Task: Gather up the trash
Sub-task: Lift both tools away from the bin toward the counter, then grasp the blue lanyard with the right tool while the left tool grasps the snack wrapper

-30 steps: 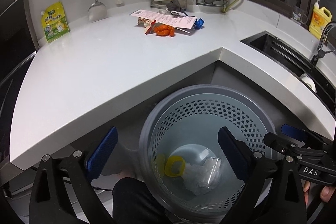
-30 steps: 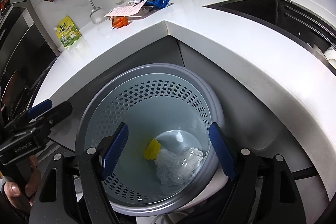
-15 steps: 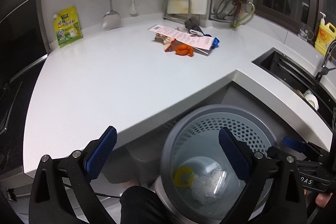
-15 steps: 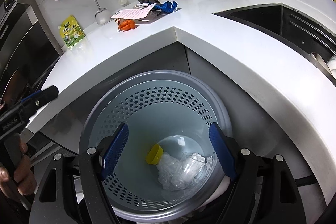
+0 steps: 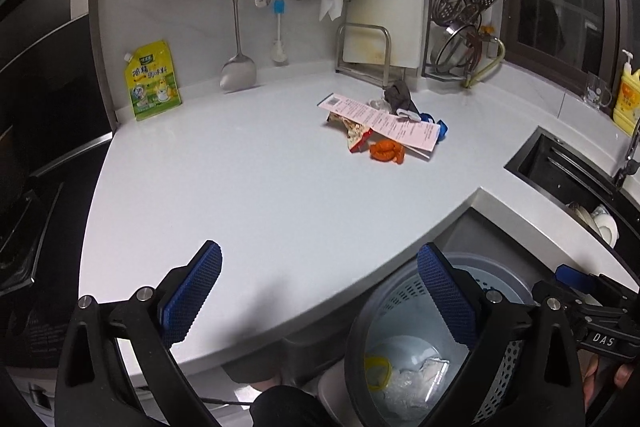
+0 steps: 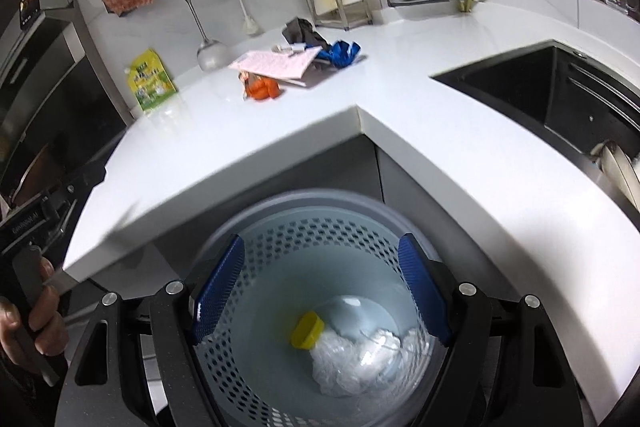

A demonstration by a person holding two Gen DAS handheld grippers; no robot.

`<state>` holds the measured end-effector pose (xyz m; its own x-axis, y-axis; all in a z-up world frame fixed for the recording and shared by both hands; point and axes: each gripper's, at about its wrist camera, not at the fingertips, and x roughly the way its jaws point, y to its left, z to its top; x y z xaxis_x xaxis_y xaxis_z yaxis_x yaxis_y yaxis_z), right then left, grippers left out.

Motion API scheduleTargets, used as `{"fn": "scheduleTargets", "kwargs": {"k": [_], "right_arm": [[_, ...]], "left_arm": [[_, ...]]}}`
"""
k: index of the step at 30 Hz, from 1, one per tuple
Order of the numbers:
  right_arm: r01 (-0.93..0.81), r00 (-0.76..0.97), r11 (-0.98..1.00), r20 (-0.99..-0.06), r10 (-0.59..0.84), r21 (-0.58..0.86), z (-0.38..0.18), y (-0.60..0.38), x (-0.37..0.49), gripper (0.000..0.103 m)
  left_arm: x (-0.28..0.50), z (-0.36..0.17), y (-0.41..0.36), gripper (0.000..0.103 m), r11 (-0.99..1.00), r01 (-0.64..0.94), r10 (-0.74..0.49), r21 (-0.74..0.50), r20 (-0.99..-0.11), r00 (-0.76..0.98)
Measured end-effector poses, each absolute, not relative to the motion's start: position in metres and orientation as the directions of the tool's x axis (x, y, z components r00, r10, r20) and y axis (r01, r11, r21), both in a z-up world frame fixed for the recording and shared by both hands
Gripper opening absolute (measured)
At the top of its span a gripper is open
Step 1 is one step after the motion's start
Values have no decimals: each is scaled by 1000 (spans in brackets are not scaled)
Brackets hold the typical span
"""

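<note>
Left wrist view: the white stone L-shaped countertop [image 5: 260, 187] carries a litter pile at its back, led by a pink printed paper sheet [image 5: 384, 121] over an orange crumpled wrapper [image 5: 386, 151]. Below its edge stands the grey perforated plastic bin [image 6: 320, 227], holding clear crumpled plastic [image 6: 360, 359] and a yellow cap [image 6: 307, 330]. The left gripper [image 5: 320, 295] and right gripper [image 6: 320, 291] both gape empty.
</note>
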<state>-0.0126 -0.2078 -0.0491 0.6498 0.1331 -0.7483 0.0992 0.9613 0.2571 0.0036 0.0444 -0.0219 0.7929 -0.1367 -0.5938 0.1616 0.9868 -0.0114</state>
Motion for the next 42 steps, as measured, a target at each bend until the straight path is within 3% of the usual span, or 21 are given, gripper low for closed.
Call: {"fn": "scheduleTargets", "kwargs": {"k": [20, 42], "right_arm": [[34, 707, 976, -696, 129, 216, -22, -232, 115, 76], [105, 597, 981, -799, 71, 166, -59, -272, 260, 76]], "left_arm": [[113, -7, 18, 97, 988, 135, -152, -72, -564, 811], [209, -36, -3, 97, 992, 108, -127, -70, -664, 737]]}}
